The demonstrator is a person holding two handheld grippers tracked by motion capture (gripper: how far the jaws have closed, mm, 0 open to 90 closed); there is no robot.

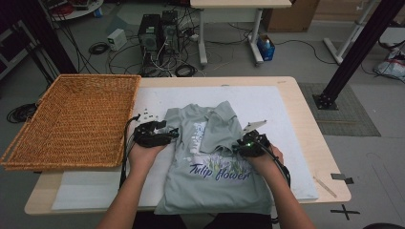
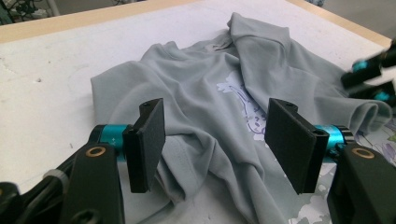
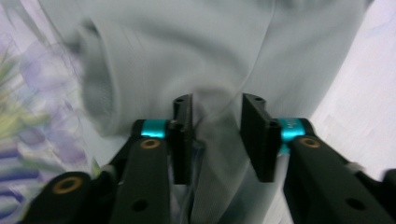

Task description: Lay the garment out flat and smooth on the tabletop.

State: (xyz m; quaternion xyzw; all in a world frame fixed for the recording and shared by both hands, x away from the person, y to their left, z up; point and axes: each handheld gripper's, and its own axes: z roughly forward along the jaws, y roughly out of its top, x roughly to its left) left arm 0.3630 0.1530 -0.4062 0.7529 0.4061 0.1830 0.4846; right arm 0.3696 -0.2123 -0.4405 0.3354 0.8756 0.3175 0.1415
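A grey-green T-shirt [image 1: 210, 157] printed "Tulip flower" lies crumpled on the white mat, its sleeves folded inward. My left gripper [image 1: 173, 135] rests at the shirt's left edge. In the left gripper view its jaws [image 2: 217, 121] stand wide apart over a fold of the shirt [image 2: 201, 93], not pressing it. My right gripper [image 1: 237, 145] sits low on the folded right sleeve. In the right gripper view its jaws [image 3: 216, 105] are narrow but apart, with a ridge of shirt cloth [image 3: 187, 46] rising between them. That gripper's tips [image 2: 369, 79] also show in the left gripper view.
A large wicker basket [image 1: 71, 119] sits on the table's left side. The white mat [image 1: 258, 102] covers most of the wooden table [image 1: 310, 124]. Beyond the table, on the floor, are computer towers [image 1: 157, 33], cables and another table's legs.
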